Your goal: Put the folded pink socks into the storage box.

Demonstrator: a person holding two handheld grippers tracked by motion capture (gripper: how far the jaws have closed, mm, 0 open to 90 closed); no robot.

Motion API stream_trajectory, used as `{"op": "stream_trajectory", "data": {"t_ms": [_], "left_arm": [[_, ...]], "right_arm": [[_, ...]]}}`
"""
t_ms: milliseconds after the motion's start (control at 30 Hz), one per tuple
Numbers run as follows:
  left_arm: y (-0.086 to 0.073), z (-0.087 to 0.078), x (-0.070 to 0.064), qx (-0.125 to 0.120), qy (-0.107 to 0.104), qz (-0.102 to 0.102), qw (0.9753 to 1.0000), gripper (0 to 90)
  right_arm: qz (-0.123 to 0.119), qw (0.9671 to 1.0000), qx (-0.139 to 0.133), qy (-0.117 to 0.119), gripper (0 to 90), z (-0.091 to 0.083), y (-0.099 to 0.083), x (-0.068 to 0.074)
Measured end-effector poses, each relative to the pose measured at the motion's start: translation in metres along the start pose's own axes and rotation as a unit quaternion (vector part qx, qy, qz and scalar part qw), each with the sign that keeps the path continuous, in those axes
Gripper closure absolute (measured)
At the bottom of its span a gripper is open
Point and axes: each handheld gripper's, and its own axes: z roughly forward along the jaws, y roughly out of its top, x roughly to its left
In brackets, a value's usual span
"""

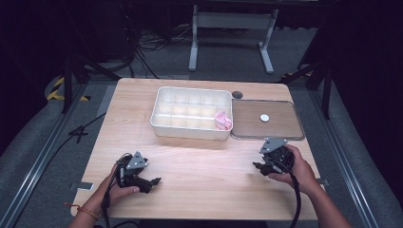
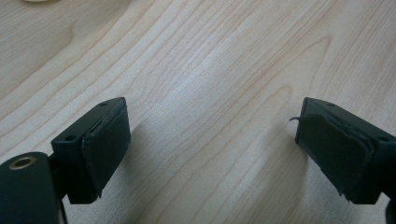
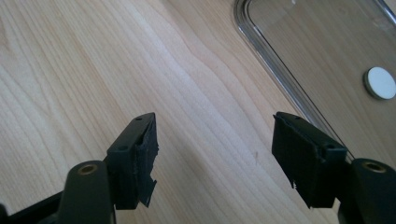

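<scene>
A white compartment box (image 1: 191,113) stands at the back middle of the wooden table, with a pink item (image 1: 222,120) in its near right compartment. Its clear lid (image 1: 266,120) lies flat just right of it, a small white disc (image 1: 264,117) at its middle. My left gripper (image 1: 153,182) rests low at the near left, open, nothing between its pads (image 2: 106,144). My right gripper (image 1: 259,167) sits at the near right, just in front of the lid, open and empty; its view shows the lid's edge (image 3: 275,70) and the white disc (image 3: 381,82) beyond the jaws.
A small dark round cap (image 1: 237,94) sits in the tabletop behind the lid. Bare wood (image 1: 204,166) stretches between the two grippers. White desk legs (image 1: 233,28) and cables lie on the floor beyond the table's far edge.
</scene>
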Motion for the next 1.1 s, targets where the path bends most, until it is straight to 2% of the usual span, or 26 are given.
{"op": "stream_trajectory", "data": {"t_ms": [167,333,767,933,1100], "left_arm": [[0.0,0.0,0.0,0.0,-0.001,-0.003,1.0,10.4],[0.0,0.0,0.0,0.0,-0.001,-0.003,1.0,10.4],[0.0,0.0,0.0,-0.001,0.0,-0.003,1.0,10.3],[0.0,0.0,0.0,0.0,0.0,-0.003,1.0,10.3],[0.0,0.0,0.0,-0.001,0.0,-0.003,1.0,10.3]], "right_arm": [[0.007,0.9999,0.007,-0.001,31.7,0.0,-0.009,0.001],[0.011,0.9999,0.001,0.004,31.0,0.001,-0.02,0.003],[0.045,0.9983,-0.022,0.029,29.6,0.0,-0.055,0.007],[0.052,0.9976,-0.031,0.032,29.4,-0.001,-0.065,0.009],[0.074,0.9953,-0.049,0.037,28.4,-0.003,-0.077,0.01]]}}
